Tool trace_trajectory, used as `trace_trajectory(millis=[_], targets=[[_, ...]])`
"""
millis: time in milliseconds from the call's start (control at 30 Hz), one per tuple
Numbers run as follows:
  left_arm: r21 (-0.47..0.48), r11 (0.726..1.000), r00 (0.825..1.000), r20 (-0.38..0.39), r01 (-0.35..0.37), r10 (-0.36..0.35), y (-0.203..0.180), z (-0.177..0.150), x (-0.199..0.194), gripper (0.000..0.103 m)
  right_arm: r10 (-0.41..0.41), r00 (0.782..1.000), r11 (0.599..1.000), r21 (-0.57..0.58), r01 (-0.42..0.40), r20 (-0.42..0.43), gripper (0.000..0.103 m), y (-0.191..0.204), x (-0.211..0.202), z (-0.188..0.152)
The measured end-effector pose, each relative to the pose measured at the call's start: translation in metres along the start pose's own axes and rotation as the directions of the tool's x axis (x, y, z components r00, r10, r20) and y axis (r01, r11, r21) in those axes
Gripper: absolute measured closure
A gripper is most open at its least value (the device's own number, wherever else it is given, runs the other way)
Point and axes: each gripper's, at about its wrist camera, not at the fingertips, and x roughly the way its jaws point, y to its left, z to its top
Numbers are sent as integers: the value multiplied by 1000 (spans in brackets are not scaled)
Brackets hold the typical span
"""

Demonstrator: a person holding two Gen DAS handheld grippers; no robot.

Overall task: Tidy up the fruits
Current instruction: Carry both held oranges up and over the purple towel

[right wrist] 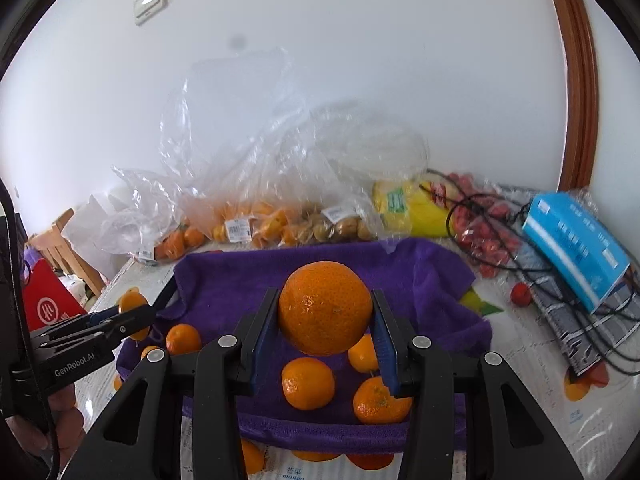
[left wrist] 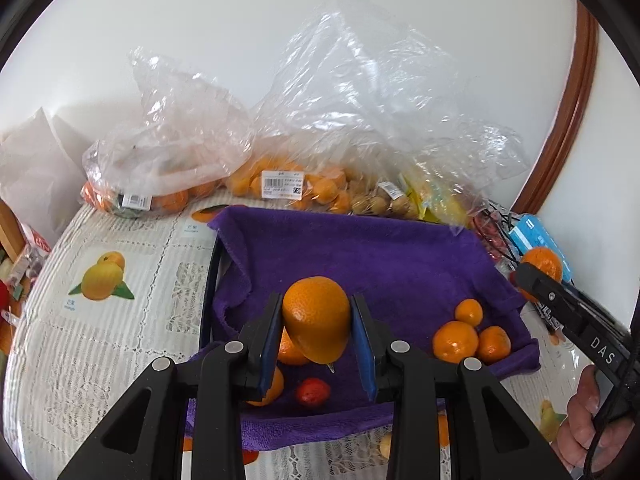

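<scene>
Left tongs (left wrist: pixel 316 330) and right tongs (right wrist: pixel 325 336), each closed to fruit width on one round orange mandarin, carried above the purple towel-lined tray (left wrist: pixel 400 256) on the bench (left wrist: pixel 120 340). The left mandarin (left wrist: pixel 316 318) sits pinched between blue pads (left wrist: pixel 362 340); the right mandarin (right wrist: pixel 325 307) is likewise clamped. Several loose small orange mandarins (left wrist: pixel 456 340) and a small red fruit (left wrist: pixel 313 391) already lie on the towel.

Risks, as judged: smooth rind may slip from the narrow pads if the grip loosens mid-air; release over the resting fruit could set it rolling off the towel's low front edge; the two tools could collide over the tray.

Both tongs point forward and downward; a hand (left wrist: pixel 580 424) grips the right tool's handle.
</scene>
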Motion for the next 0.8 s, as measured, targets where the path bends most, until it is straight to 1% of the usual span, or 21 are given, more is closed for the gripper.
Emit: trace_trajectory(millis=[100, 200, 300, 433, 700, 800], targets=[[-22, 1000, 1000, -5, 10, -11, 6, -3, 5, 72, -11, 1000, 1000, 1, 11, -14, 59, -2, 8, -5], [-18, 1000, 1000, -8, -6, 6, 6, -6, 10, 72, -31, 999, 999, -22, 31, -15, 59, -2, 11, -7], [0, 1000, 1000, -18, -23, 23, 3, -11, 15, 72, -34, 999, 999, -20, 33, -20, 59, -3, 13, -8], [4, 1000, 1000, -29, -4, 4, 2, -12, 15, 72, -45, 999, 999, -29, 44, -18, 59, -3, 13, -12], [16, 1000, 1000, -12, -2, 2, -3, -13, 8, 72, -44, 999, 997, -58, 42, -26, 59, 5, 15, -17], [16, 1000, 1000, -19, -3, 3, -4, -14, 11, 72, -42, 998, 997, -65, 40, -37, 59, 6, 19, -18]])
